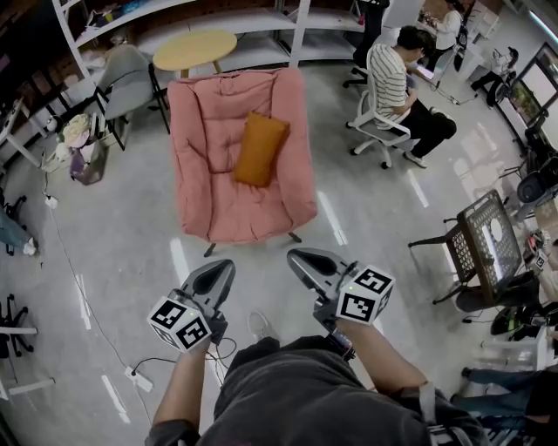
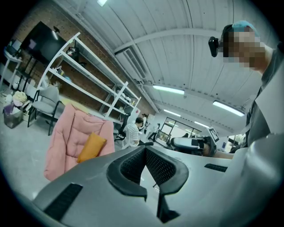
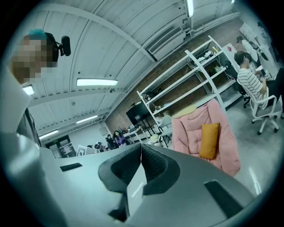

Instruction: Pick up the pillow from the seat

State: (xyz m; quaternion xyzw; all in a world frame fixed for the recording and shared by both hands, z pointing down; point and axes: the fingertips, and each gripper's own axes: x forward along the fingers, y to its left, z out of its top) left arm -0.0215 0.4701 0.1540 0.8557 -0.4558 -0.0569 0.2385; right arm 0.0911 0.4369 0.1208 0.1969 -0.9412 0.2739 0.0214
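An orange pillow (image 1: 259, 148) leans against the back of a pink padded chair (image 1: 209, 174), well ahead of me across the floor. The pillow (image 2: 91, 147) and the pink chair (image 2: 66, 137) show at the left of the left gripper view, and the same pillow (image 3: 209, 140) on the chair (image 3: 224, 146) at the right of the right gripper view. My left gripper (image 1: 223, 266) and right gripper (image 1: 295, 256) are held side by side near my body, short of the chair. Both are shut, tips together (image 2: 144, 149) (image 3: 141, 145), with nothing between them.
A round yellow table (image 1: 194, 49) and a grey chair (image 1: 125, 77) stand behind the pink chair, before white shelving (image 1: 261, 26). A person in a striped shirt (image 1: 390, 78) sits on an office chair at the right. A black mesh chair (image 1: 484, 239) stands nearer right. A power strip (image 1: 137, 378) and cable lie at the left.
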